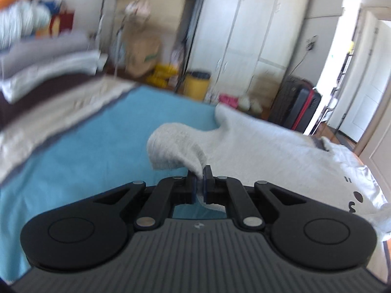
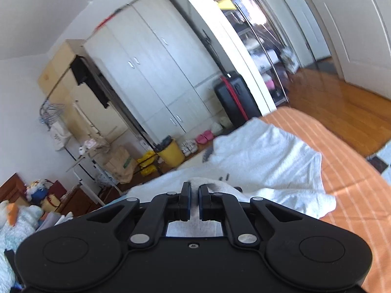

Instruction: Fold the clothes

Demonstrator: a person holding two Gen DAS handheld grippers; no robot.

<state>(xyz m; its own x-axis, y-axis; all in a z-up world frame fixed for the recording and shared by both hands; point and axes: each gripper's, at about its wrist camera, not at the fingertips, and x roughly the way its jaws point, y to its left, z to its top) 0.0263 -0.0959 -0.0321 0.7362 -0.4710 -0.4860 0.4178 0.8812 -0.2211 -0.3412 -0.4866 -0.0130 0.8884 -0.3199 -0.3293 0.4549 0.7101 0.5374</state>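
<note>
Left wrist: left gripper (image 1: 200,183) pinches top's (image 1: 256,146) sleeve, lifted off bed (image 1: 85,151).
Right gripper (image 2: 194,201) fingers nearly closed on white cloth; folding barely started, body still spread.

Room's a bit of a mess behind my bed, ngl. Far side there's a big white wardrobe (image 2: 156,73) with a black suitcase (image 2: 235,99) with a red stripe standing just to its right. Left of the wardrobe, cardboard boxes (image 2: 62,73) stacked high, with something dark draped over a rack in front of them. On the floor near the wardrobe: a yellow bin (image 2: 171,152), yellow bags (image 2: 146,162) beside it, a brown paper bag (image 2: 121,162), pink slippers (image 2: 204,136). Wood floor (image 2: 330,102) runs off to the right past a white door (image 2: 361,36). Blue sheet (image 1: 80,158) on one side of the bed, orange striped blanket (image 2: 354,171) on the other. Stuffed toys (image 2: 14,217) piled at the far left.
</note>
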